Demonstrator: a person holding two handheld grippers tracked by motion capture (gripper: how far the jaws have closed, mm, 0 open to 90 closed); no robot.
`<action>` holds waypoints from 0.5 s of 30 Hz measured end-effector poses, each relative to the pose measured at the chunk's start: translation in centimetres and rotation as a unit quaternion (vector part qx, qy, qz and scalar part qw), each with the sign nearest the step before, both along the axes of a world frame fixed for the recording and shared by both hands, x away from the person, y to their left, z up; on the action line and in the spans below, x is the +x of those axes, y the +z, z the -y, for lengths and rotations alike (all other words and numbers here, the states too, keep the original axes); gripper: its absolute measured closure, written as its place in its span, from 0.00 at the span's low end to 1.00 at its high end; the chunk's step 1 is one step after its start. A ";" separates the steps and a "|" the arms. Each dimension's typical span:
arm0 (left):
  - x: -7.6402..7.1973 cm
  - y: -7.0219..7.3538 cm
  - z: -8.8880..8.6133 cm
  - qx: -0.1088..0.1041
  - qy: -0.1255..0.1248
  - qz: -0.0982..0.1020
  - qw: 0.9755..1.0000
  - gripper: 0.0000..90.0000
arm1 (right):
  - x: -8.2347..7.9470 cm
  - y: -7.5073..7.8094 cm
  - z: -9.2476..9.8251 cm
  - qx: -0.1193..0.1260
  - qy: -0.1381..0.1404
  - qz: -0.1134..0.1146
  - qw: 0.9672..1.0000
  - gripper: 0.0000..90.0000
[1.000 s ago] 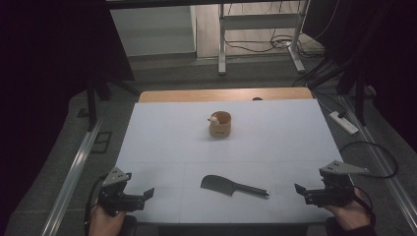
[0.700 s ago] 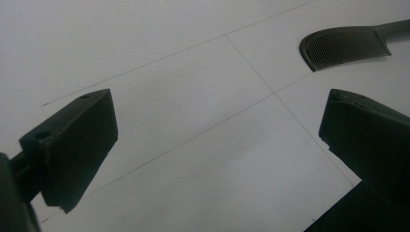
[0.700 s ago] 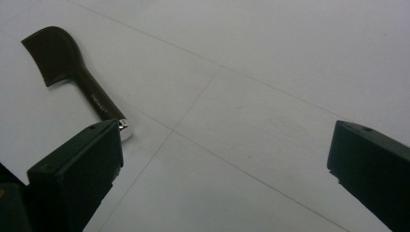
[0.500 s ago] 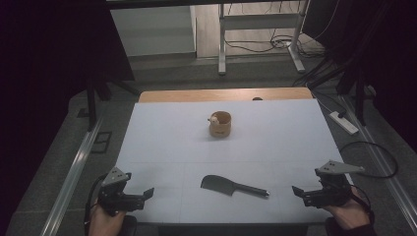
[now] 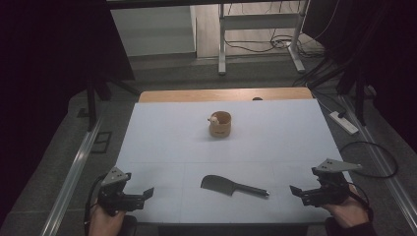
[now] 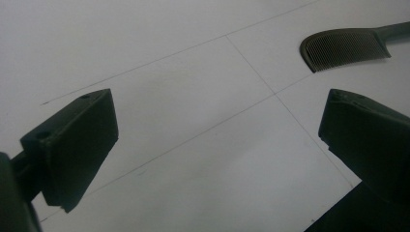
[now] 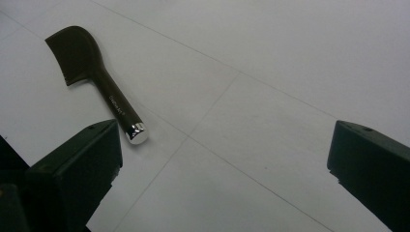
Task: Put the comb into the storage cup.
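A dark comb with a silver-tipped handle lies flat near the table's front edge, between my two grippers. Its toothed head shows at the top right of the left gripper view, and its handle points toward the right gripper's left jaw. My left gripper hovers open at the front left corner, well apart from the comb. At the front right, my right gripper is open too, a short way from the handle's silver tip. A small wooden cup with something pale inside stands mid-table, farther back.
The white table sheet carries faint grid lines. A wooden strip runs along the far edge. A power strip and cables lie on the floor at the right; a metal rail runs along the left.
My right gripper has shifted slightly leftward and down toward the front edge. The left gripper, comb and cup have stayed put.
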State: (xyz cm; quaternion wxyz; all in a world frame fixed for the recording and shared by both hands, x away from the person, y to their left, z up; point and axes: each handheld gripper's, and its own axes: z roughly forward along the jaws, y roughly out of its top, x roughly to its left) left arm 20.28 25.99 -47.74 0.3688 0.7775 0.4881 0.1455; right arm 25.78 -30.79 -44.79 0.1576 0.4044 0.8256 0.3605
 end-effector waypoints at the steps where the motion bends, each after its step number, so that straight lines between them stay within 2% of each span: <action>1: 0.0 0.0 0.0 0.000 0.000 0.000 1.000 0.01 | 0.1 0.0 -0.1 0.000 0.003 0.000 1.000 0.00; 6: 0.0 0.0 -0.1 -0.001 0.001 0.000 1.000 0.01 | 0.4 0.0 -0.7 0.003 0.015 -0.014 1.000 0.00; 15: 0.1 0.0 -0.1 -0.003 0.004 -0.002 1.000 0.01 | 1.0 0.0 -1.6 -0.009 0.027 -0.022 0.999 0.00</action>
